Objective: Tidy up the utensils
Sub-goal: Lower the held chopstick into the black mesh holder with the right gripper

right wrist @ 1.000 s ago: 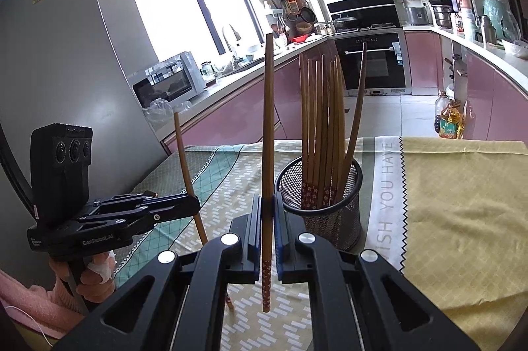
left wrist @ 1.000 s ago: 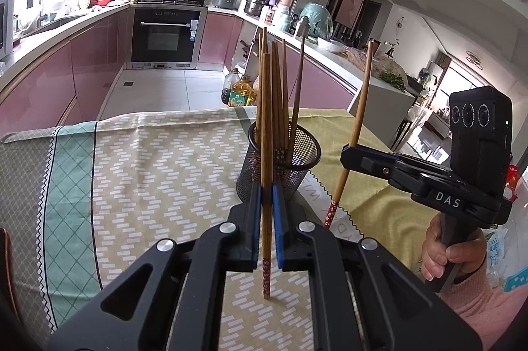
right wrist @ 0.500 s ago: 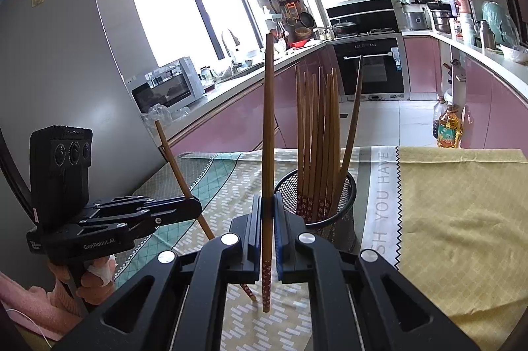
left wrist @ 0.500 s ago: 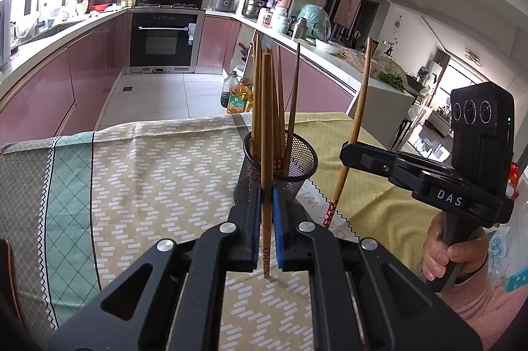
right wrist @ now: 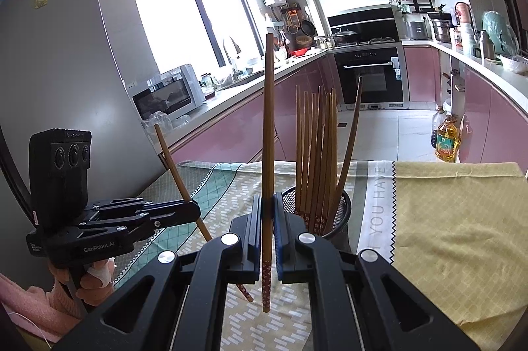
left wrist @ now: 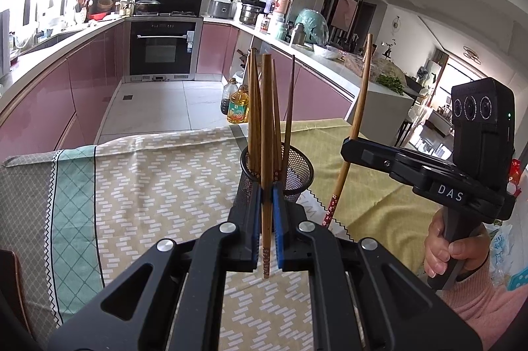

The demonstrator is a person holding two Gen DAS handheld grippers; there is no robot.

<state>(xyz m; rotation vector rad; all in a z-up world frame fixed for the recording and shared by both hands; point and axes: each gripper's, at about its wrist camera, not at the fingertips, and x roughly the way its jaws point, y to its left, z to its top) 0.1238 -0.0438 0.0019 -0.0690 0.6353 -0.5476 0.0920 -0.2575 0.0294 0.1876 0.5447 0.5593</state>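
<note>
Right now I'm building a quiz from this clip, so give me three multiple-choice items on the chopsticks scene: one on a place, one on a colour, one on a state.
1. Where do the stored chopsticks stand?
A. in a black mesh holder
B. in a glass jar
C. flat on the cloth

2. What colour are the kitchen's lower cabinet fronts?
A. white
B. pink
C. dark blue

3. What is the right gripper doing?
A. open and bare
B. shut on one chopstick
C. shut on a spoon

Answers:
1. A, the bundle rises from the black mesh holder on the tablecloth.
2. B, the cabinet fronts under the counter are glossy pink.
3. B, the right gripper clamps one upright chopstick; the left gripper grips its own chopstick likewise.
</note>
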